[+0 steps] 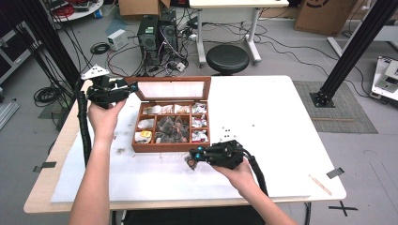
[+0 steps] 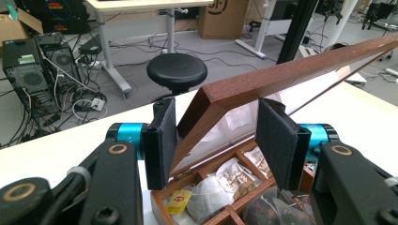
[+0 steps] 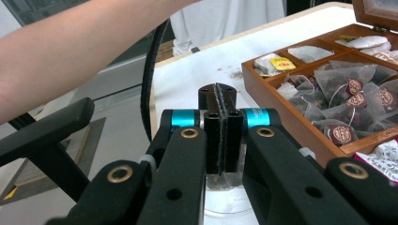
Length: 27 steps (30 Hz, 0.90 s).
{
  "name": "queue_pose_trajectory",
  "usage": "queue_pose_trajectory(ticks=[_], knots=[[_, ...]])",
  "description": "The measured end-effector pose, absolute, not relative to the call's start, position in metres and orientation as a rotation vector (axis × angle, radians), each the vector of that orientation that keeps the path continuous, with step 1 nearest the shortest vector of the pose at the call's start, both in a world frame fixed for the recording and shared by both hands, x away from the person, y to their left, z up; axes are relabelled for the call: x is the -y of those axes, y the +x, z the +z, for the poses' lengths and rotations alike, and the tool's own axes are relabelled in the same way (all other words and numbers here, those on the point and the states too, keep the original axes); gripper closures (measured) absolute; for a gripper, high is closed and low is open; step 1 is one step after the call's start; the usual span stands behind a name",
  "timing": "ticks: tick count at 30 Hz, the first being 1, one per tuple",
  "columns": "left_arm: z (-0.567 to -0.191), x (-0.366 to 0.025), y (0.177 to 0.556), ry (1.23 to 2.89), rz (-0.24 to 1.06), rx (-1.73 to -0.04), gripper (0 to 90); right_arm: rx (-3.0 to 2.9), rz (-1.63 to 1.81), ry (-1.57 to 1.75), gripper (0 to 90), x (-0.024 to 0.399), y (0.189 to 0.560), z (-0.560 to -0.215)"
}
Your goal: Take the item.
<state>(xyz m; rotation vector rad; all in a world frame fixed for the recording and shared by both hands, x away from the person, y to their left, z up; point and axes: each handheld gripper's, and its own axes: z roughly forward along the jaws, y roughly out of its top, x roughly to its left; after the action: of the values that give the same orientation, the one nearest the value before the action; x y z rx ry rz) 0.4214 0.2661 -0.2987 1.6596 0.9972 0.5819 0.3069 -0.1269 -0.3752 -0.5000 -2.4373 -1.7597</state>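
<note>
High view: a wooden tea box (image 1: 171, 123) is seen standing open on the white table (image 1: 281, 122), its glazed lid (image 1: 173, 89) raised toward the far side. The left gripper (image 1: 123, 87) is held at the lid's left corner, and in the left gripper view the jaws are seen parted on either side of the lid's frame (image 2: 281, 77); whether the pads actually press on the wood cannot be told, so the lid is judged to be steadied or propped rather than firmly clamped. The right gripper (image 1: 192, 157) is held just in front of the box's near wall, and its jaws are seen clenched. In the right gripper view a small clear tea bag (image 3: 224, 180) is seen hanging below the closed pads, so it is judged to be pinched there; in the high view a dark bundle is seen at the same tips, just off the box's near right corner.

The opening of the box is judged to be done, and one bag is judged to be lifted out. Many pyramid bags (image 1: 171, 129) and paper sachets (image 1: 199, 122) are left in the compartments. What remains is judged to be the setting down of the held bag on the table, and perhaps the lowering of the lid.
</note>
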Motion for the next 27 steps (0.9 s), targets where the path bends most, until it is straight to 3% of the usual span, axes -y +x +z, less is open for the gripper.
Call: queue_pose_trajectory(ticks=[12, 19, 27], knots=[[-0.299, -0.266, 0.421, 1.667, 0.582, -0.995, 48.8, 2.447, -1.747, -0.524, 79.8, 0.126, 0.308, -0.377], [-0.299, -0.266, 0.421, 1.663, 0.584, -0.994, 48.8, 2.451, -1.771, -0.553, 64.2, 0.130, 0.310, -0.373], [-0.299, -0.266, 0.421, 1.662, 0.585, -0.994, 48.8, 2.496, -1.803, -0.594, 52.7, 0.139, 0.314, -0.367]])
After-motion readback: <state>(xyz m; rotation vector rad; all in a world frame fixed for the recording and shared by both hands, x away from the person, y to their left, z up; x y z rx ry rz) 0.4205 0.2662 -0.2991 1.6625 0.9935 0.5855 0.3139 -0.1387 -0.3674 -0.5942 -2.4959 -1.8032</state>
